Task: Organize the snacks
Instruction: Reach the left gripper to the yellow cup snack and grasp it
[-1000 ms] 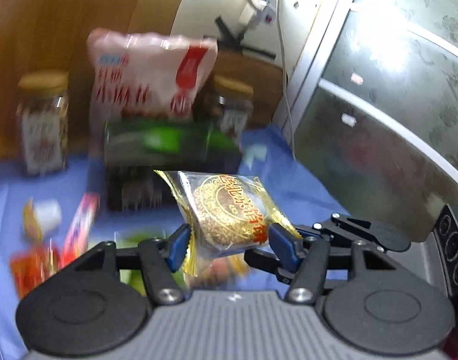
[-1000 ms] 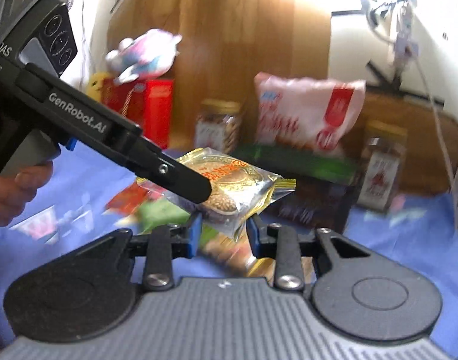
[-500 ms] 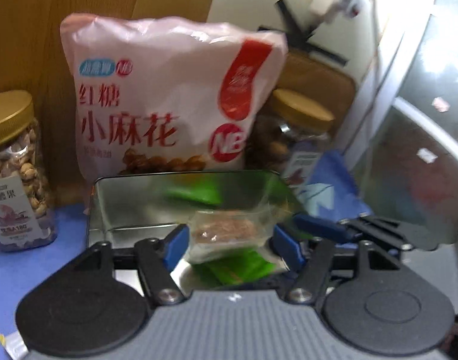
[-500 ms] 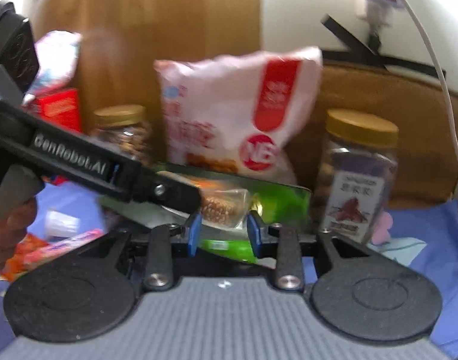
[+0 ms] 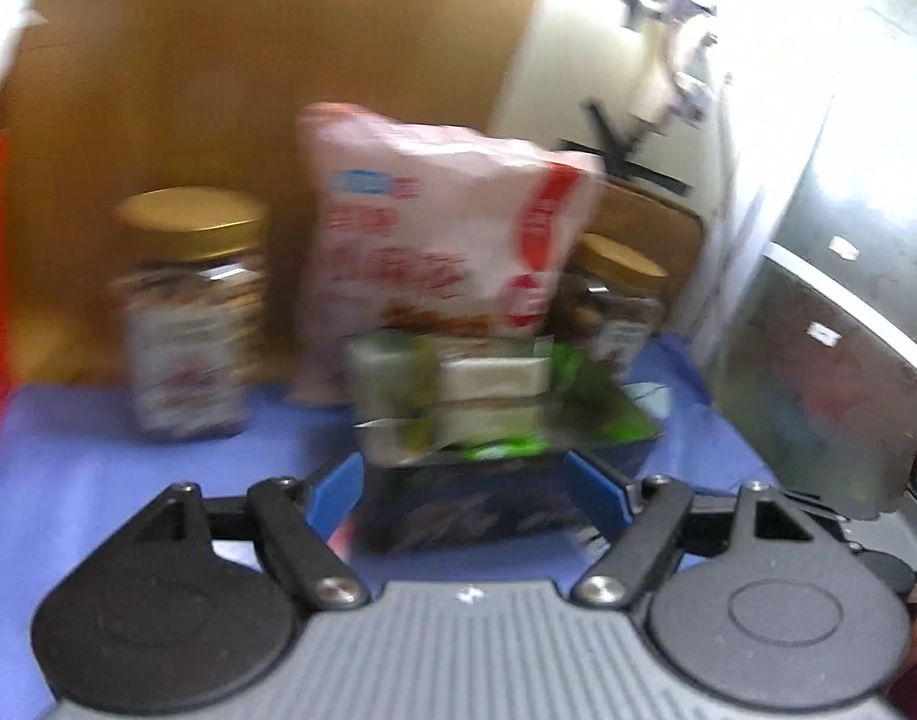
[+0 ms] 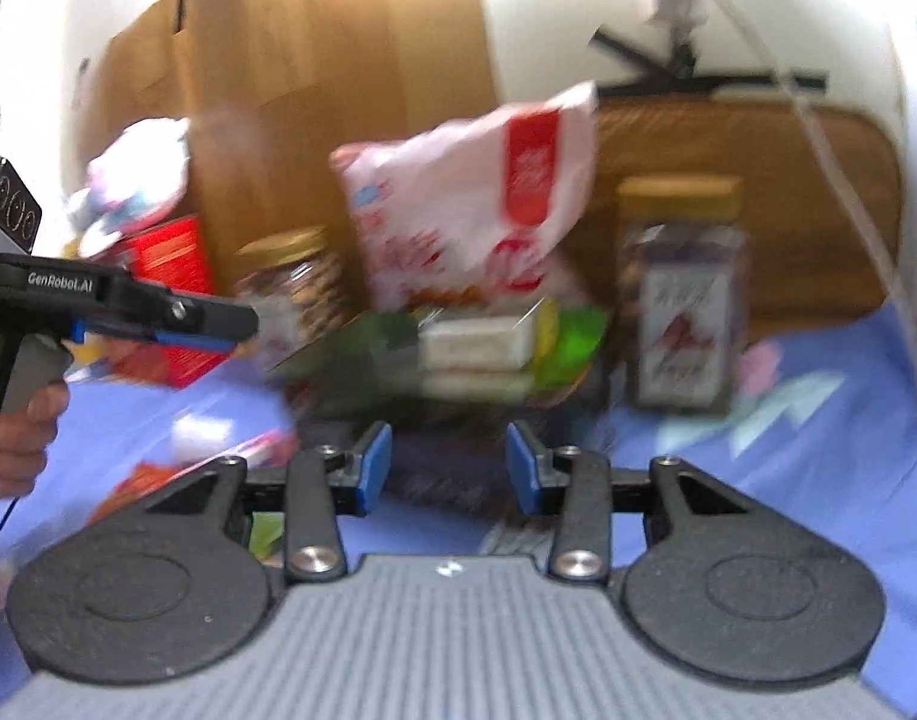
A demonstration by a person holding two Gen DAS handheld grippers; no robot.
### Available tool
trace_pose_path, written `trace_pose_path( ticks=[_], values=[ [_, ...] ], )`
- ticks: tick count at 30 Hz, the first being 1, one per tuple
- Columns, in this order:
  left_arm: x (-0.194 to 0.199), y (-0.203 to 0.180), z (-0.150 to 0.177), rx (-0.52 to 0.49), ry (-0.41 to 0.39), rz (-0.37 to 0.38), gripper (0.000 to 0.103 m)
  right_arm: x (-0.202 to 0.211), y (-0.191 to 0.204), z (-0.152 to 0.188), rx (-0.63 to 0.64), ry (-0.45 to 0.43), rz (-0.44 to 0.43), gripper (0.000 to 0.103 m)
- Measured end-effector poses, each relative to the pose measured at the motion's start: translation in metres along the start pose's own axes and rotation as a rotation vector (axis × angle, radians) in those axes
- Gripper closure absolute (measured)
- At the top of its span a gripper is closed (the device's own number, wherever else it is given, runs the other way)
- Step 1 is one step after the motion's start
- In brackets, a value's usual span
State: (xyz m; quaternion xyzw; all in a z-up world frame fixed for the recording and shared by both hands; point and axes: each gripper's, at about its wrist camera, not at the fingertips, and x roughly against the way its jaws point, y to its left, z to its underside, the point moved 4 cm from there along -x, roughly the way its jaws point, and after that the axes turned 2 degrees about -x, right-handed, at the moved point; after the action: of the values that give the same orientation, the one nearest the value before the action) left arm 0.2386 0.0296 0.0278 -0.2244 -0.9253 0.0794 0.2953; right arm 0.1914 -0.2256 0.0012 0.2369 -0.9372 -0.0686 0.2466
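Both views are motion-blurred. The left gripper is spread and opening, nothing between its pads. The right gripper is also opening, its jaws apart and empty.

The task's thing, a wrapped snack, lies in the open tin on the blue cloth, in front of the pink bag and between two jars. Green packets sit beside it in the tin.

Judged handling: the snack looks light, its film wrapper thin, crinkly and likely slippery; the contents could crumble under hard pressure. The best hold would be across the flat body or on a sealed end flap, with light closing force. More packets lie loose on the cloth at left.
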Motion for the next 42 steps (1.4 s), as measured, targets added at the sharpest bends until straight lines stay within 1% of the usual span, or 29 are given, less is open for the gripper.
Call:
trace_pose_path(
  ticks=[4,6,9,11,13,15,18,19,21,22,25,29,30,31,32,33,34,36,39,40,42],
  values=[
    [0.038,0.049,0.025,0.093,0.02,-0.118,0.026,-0.011,0.041,0.014,0.033,0.064,-0.107,0.057],
    [0.053,0.072,0.039,0.154,0.035,-0.159,0.026,-0.022,0.06,0.016,0.048,0.088,-0.152,0.054],
    [0.065,0.098,0.052,0.222,0.035,-0.192,0.026,-0.05,0.082,0.013,0.013,0.136,-0.209,0.053],
    [0.066,0.108,0.052,0.243,0.026,-0.199,0.026,-0.072,0.097,0.01,-0.006,0.167,-0.203,0.053],
    [0.063,0.114,0.044,0.237,0.006,-0.196,0.026,-0.091,0.11,0.008,-0.011,0.186,-0.183,0.053],
    [0.058,0.114,0.036,0.228,-0.003,-0.184,0.026,-0.108,0.122,0.006,0.013,0.195,-0.167,0.053],
    [0.049,0.113,0.026,0.232,-0.012,-0.154,0.025,-0.124,0.143,0.003,0.132,0.18,-0.139,0.052],
    [0.045,0.116,0.023,0.25,-0.014,-0.141,0.025,-0.128,0.15,0.002,0.183,0.172,-0.134,0.05],
    [0.037,0.124,0.023,0.296,-0.009,-0.108,0.025,-0.143,0.158,-0.002,0.252,0.176,-0.116,0.035],
    [0.032,0.126,0.024,0.322,-0.001,-0.096,0.025,-0.152,0.159,-0.004,0.266,0.188,-0.111,0.033],
    [0.019,0.133,0.031,0.379,0.027,-0.056,0.026,-0.177,0.158,-0.008,0.284,0.244,-0.121,0.033],
    [0.005,0.135,0.038,0.405,0.056,-0.021,0.031,-0.203,0.157,-0.002,0.298,0.327,-0.118,0.034],
    [0.001,0.135,0.04,0.408,0.067,-0.017,0.036,-0.208,0.154,0.001,0.287,0.351,-0.13,0.036],
    [-0.002,0.135,0.042,0.412,0.08,-0.013,0.043,-0.211,0.152,0.004,0.267,0.371,-0.146,0.041],
    [-0.006,0.134,0.045,0.418,0.094,-0.002,0.048,-0.209,0.151,0.005,0.258,0.356,-0.149,0.047],
    [-0.009,0.134,0.048,0.427,0.109,0.012,0.055,-0.208,0.151,0.005,0.257,0.35,-0.148,0.052],
    [-0.011,0.132,0.051,0.433,0.124,0.024,0.058,-0.205,0.151,0.005,0.243,0.349,-0.155,0.052],
    [-0.007,0.128,0.054,0.417,0.118,0.008,0.06,-0.197,0.151,0.006,0.221,0.335,-0.16,0.053],
    [0.01,0.117,0.057,0.414,0.09,0.035,0.06,-0.174,0.154,0.007,0.231,0.289,-0.154,0.053],
    [0.017,0.112,0.059,0.407,0.08,0.044,0.06,-0.169,0.16,0.009,0.227,0.277,-0.156,0.053],
    [0.036,0.095,0.064,0.375,0.062,0.059,0.06,-0.144,0.165,0.011,0.24,0.244,-0.168,0.053]
  ],
)
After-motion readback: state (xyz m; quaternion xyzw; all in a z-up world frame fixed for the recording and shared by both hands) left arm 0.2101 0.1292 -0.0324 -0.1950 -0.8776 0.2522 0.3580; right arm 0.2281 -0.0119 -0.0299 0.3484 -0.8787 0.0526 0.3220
